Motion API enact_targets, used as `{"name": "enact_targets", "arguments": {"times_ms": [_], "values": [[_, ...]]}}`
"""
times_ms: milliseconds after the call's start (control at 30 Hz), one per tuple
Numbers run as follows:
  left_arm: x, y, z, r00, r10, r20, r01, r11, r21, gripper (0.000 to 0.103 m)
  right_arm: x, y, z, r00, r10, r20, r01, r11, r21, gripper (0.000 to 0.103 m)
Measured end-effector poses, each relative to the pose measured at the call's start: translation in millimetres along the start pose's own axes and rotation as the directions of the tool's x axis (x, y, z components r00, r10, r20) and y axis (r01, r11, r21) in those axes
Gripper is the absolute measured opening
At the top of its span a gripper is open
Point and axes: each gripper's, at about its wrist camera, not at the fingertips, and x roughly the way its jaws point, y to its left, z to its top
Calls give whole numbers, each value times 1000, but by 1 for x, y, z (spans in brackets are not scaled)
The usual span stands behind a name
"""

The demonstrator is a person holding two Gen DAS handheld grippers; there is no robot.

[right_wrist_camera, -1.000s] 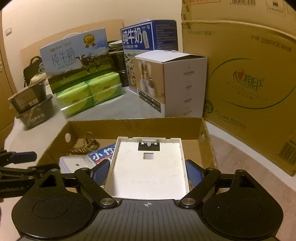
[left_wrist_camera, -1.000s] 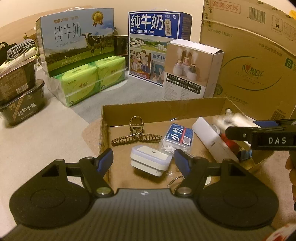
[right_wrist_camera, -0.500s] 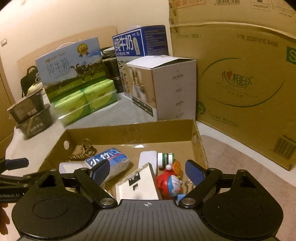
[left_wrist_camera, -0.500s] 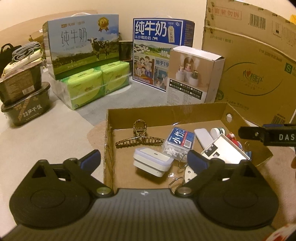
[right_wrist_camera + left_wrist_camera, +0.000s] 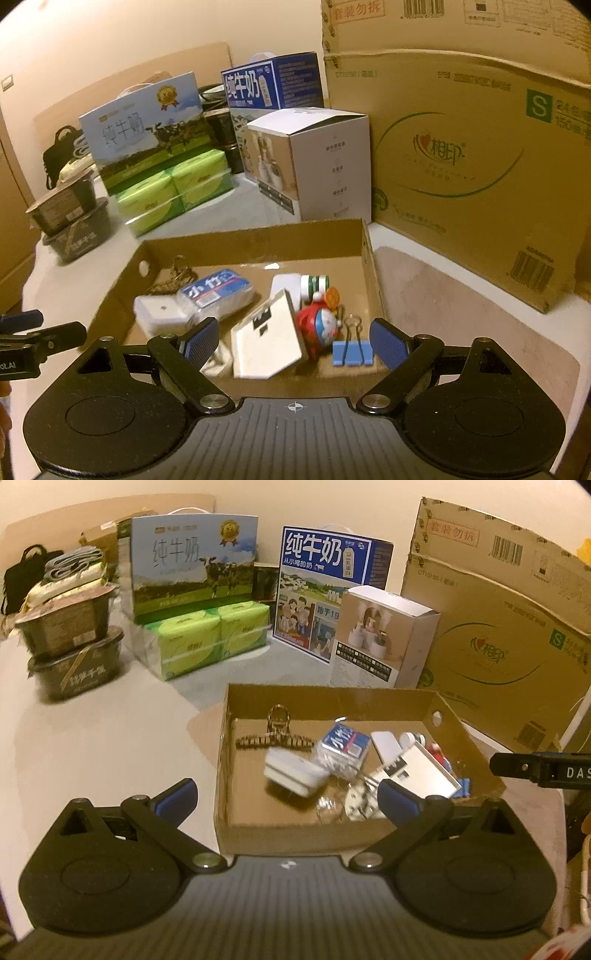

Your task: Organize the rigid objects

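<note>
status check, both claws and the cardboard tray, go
Left claw open, jaws just opened, empty. Right claw open, empty. Flat white plastic panel lies tilted in the shallow cardboard tray. Nothing in the way.

We see a matt brown cardboard tray (image 5: 258,240), a glossy plastic toy (image 5: 319,325), a smooth white plastic case (image 5: 295,773), a metal clip (image 5: 351,352) painted blue, and film-wrapped tissue packs (image 5: 207,638).

The left gripper (image 5: 284,797) is being held spread wide above the cardboard tray's (image 5: 328,698) near edge, its jaws having just been opening with nothing gripped; a hair clip (image 5: 275,738) and white box (image 5: 295,771) are being left lying inside.
</note>
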Motion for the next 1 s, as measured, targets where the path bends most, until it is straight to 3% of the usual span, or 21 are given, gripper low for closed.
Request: {"name": "enact_targets", "arguments": {"times_ms": [467, 1000], "values": [[-79, -14, -48, 999, 4, -38, -7, 997, -79, 103, -75, 15, -48, 999, 19, -36, -19, 1000, 1, 88], [-142, -33, -100, 997, 42, -59, -47, 995, -83, 103, -143, 23, -103, 997, 37, -73, -37, 999, -1, 88]]}}
